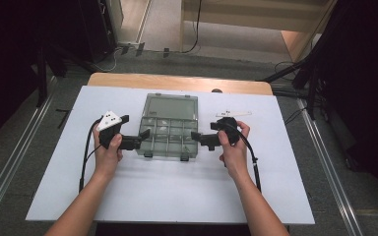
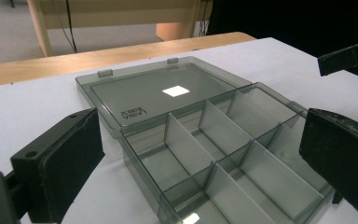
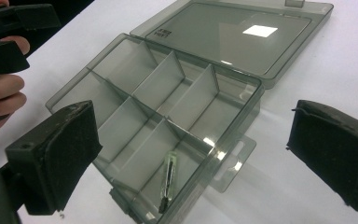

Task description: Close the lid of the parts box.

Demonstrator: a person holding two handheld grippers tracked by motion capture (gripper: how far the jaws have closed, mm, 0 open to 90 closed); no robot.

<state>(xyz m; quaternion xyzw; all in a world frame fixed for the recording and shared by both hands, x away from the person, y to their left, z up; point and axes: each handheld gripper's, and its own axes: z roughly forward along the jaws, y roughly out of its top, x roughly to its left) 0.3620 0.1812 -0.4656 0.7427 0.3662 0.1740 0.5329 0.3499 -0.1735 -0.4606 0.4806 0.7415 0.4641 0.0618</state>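
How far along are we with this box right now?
Done: the box lies open, its lid flat on the table behind the tray. In hand: the left gripper and right gripper sit at its two sides, both open, gripping nothing. One small dark part lies in a near compartment; the others look empty. Left: filling or closing, I'd guess.

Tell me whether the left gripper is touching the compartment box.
Cannot tell. In the high view the left gripper meets the edge of the compartment box, but overlap hides any contact. In the left gripper view its open fingers straddle the box's corner.
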